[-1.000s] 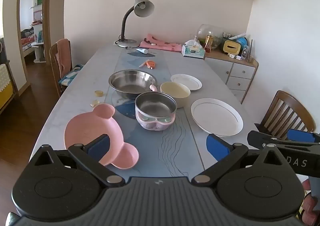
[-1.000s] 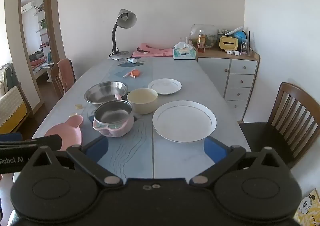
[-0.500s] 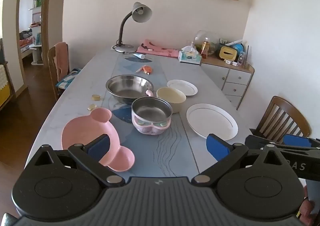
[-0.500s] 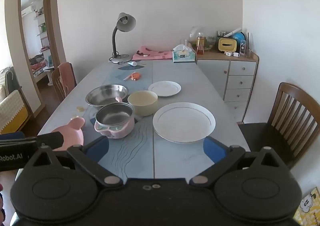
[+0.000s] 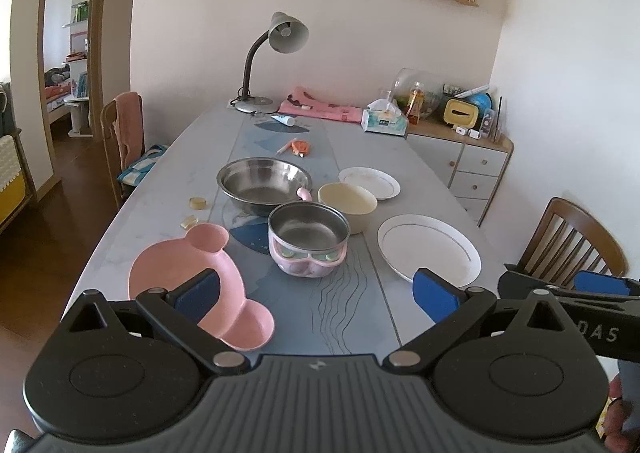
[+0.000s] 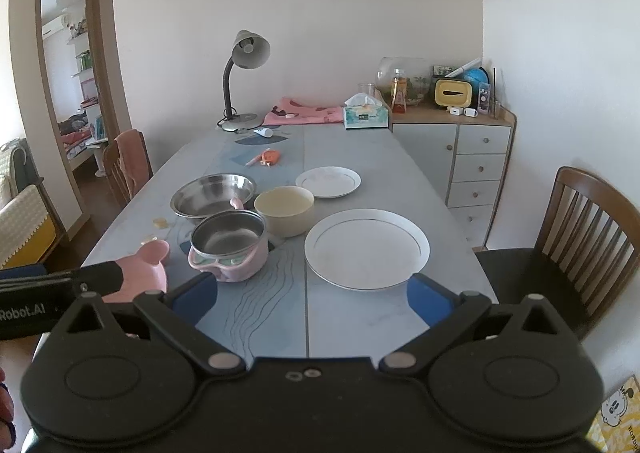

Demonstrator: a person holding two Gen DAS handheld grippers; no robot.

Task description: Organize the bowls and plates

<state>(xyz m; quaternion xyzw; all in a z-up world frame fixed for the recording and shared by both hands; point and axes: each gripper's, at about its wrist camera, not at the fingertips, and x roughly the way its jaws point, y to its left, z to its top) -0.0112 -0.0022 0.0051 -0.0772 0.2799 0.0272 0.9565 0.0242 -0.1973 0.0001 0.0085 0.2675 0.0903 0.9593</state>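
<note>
On the grey table lie a pink bear-shaped plate (image 5: 192,277), a pink bowl with a steel liner (image 5: 307,243), a wide steel bowl (image 5: 264,185), a cream bowl (image 5: 347,205), a large white plate (image 5: 429,249) and a small white plate (image 5: 369,182). My left gripper (image 5: 316,295) is open and empty, hovering over the near table edge by the pink plate. My right gripper (image 6: 312,299) is open and empty, just short of the large white plate (image 6: 366,247). The same pink bowl (image 6: 228,245) and cream bowl (image 6: 285,209) show in the right wrist view.
A desk lamp (image 5: 276,49), pink cloth (image 5: 320,109), tissue box (image 5: 385,121) and small orange items (image 5: 298,147) sit at the table's far end. A wooden chair (image 6: 580,237) stands at the right, another chair (image 5: 122,133) at the left. A drawer cabinet (image 6: 460,161) lines the right wall.
Both grippers have tilted up and drawn back a little, so the dishes sit lower and farther in view. Both stay open. Nothing on the table has moved.
</note>
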